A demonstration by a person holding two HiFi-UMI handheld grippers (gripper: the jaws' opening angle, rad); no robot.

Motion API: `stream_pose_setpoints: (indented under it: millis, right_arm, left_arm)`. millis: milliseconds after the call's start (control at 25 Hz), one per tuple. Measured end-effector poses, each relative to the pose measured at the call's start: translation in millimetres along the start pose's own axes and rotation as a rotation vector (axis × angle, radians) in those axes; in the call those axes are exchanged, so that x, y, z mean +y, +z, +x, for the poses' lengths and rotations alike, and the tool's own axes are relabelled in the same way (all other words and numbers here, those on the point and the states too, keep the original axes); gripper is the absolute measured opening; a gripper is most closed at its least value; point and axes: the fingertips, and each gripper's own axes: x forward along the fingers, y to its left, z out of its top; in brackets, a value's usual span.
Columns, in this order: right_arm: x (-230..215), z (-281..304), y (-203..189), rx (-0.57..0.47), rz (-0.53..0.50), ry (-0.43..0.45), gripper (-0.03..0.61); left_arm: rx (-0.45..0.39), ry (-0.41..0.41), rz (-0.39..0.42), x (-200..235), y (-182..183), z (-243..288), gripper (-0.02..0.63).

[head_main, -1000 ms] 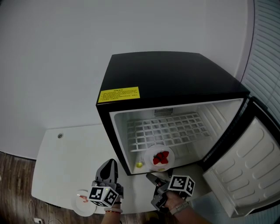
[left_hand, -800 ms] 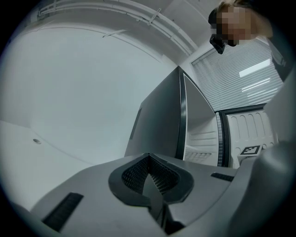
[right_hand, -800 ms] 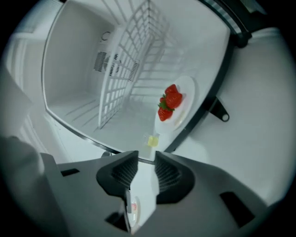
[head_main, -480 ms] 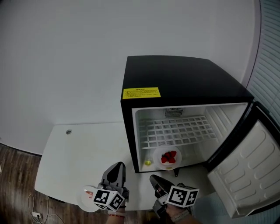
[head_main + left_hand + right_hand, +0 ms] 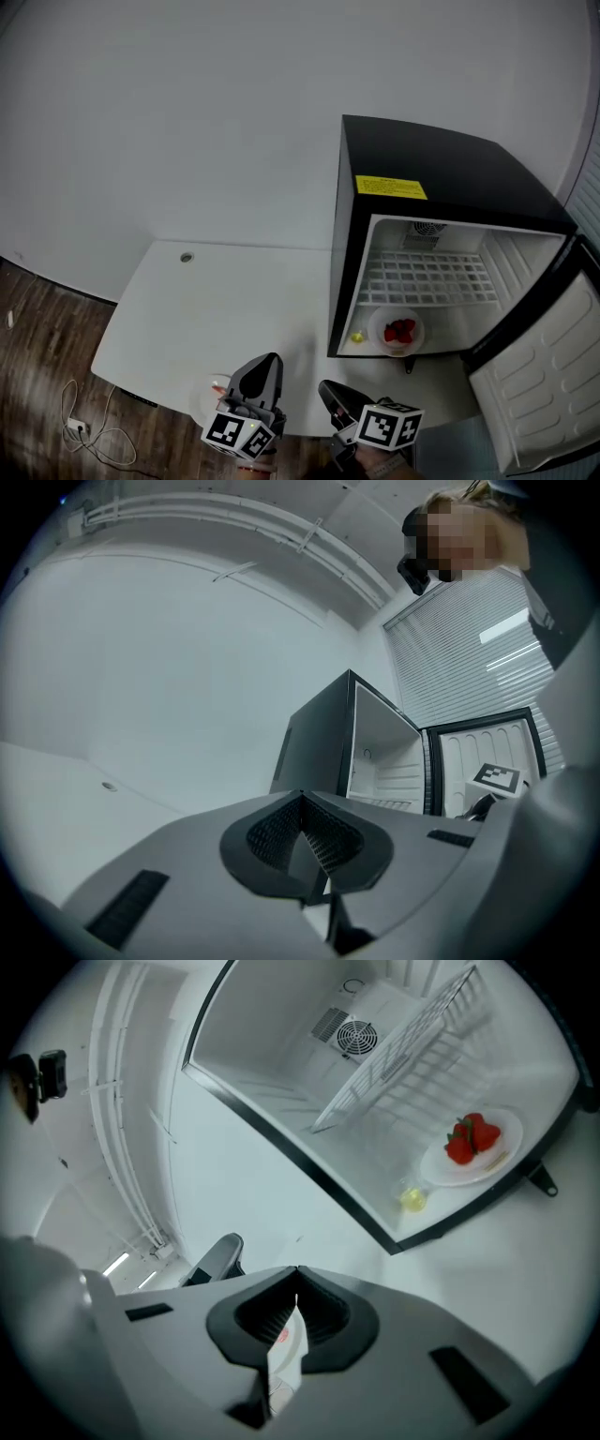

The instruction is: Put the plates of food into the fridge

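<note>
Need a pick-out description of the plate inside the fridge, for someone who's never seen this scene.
Find the black fridge, standing with its door open on the white table. On its floor, below the wire shelf, sits a round white plate. It is the one thing there with red strawberries on it; the only neighbour is a small yellow item to its left.

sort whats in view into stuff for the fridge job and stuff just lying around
Job: open fridge, plate of strawberries inside it, second plate at the table's front edge.
Lying about: cable on the floor, grommet in the table.
</note>
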Motion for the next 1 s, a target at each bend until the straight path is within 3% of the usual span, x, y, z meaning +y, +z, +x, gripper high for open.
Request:
stream_pose_setpoints:
  millis: [160, 320, 480, 680, 840, 1000]
  right_arm:
    - [21, 16, -33, 0.054, -0.028, 0.023, 0.006]
    - [47, 29, -86, 0.172, -0.024, 0.08, 0.006]
    - [65, 38, -140, 0.273, 0.034, 0.101, 0.008]
    - [79, 46, -192, 0.339, 0.077, 0.109, 0.008]
    - [85, 58, -222, 0.379, 0.162, 0.116, 0.038]
    - [81, 77, -245, 0.394, 0.293, 0.091, 0.091]
  left_arm:
    - [-0.015, 0.064, 0.002, 19, 10, -40, 0.006]
    - [-0.003, 0.182, 0.029, 44, 15, -91, 0.006]
    - [-0.002, 0.302, 0.033, 71, 15, -143, 0.006]
    - [-0.032, 0.371, 0.024, 89, 14, -187, 0.006]
    - [-0.014, 0.442, 0.001, 104, 2, -215, 0.006]
    - [-0.019, 0.453, 0.008, 112, -6, -227, 0.006]
